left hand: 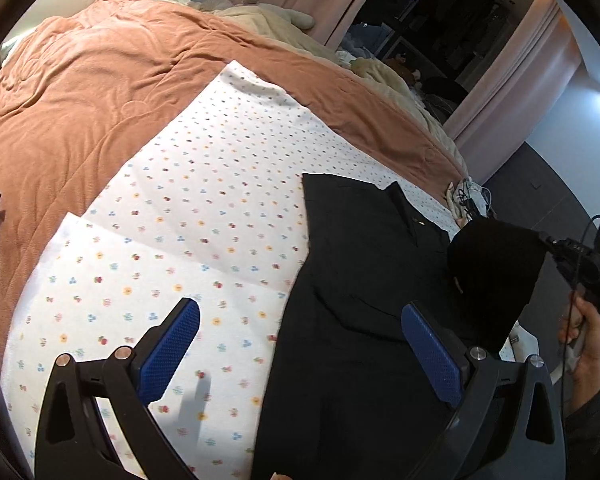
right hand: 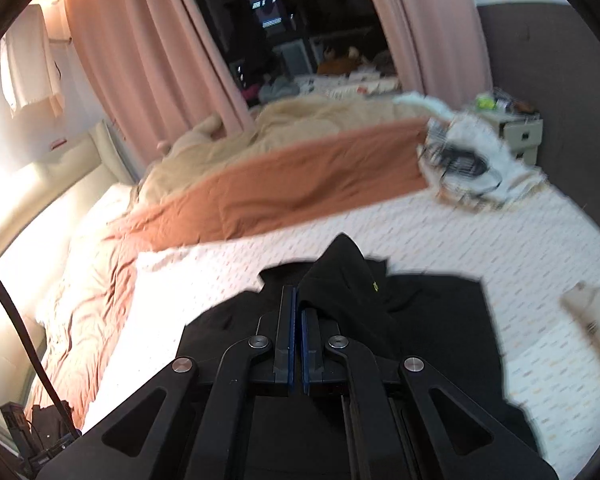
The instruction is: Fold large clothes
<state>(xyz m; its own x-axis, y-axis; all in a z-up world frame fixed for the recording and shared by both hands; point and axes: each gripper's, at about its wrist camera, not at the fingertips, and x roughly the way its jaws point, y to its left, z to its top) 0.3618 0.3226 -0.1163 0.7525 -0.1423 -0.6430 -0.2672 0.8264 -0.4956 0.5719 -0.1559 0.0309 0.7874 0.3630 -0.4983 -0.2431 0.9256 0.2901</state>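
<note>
A bedroom: a bed with a white dotted sheet (left hand: 204, 216) laid over a rust-coloured quilt (left hand: 92, 80), pink curtains (right hand: 148, 52) behind, and a dark opening between them whose contents are too dim to make out. The right wrist view is smeared with blur, so the white and black clutter (right hand: 472, 164) at the bed's far corner cannot be identified. A beige blanket (right hand: 300, 120) lies bunched past the quilt.

1 black garment (left hand: 360, 280) lies on the sheet, its near end cut off by the frame. The right gripper (right hand: 299, 312) has its jaws closed together on a raised fold of that garment — the cloth hangs in a dark peak and hides the gripper's fingers in the left wrist view, where only its body and the right hand (left hand: 584, 344) on the handle show.

The left gripper (left hand: 300, 344) hovers with its 2 blue pads (left hand: 168, 352) spread wide, nothing between them; 1 sits over the sheet, the other over the garment. A dark strip at that view's left edge is cut off and unclear.
</note>
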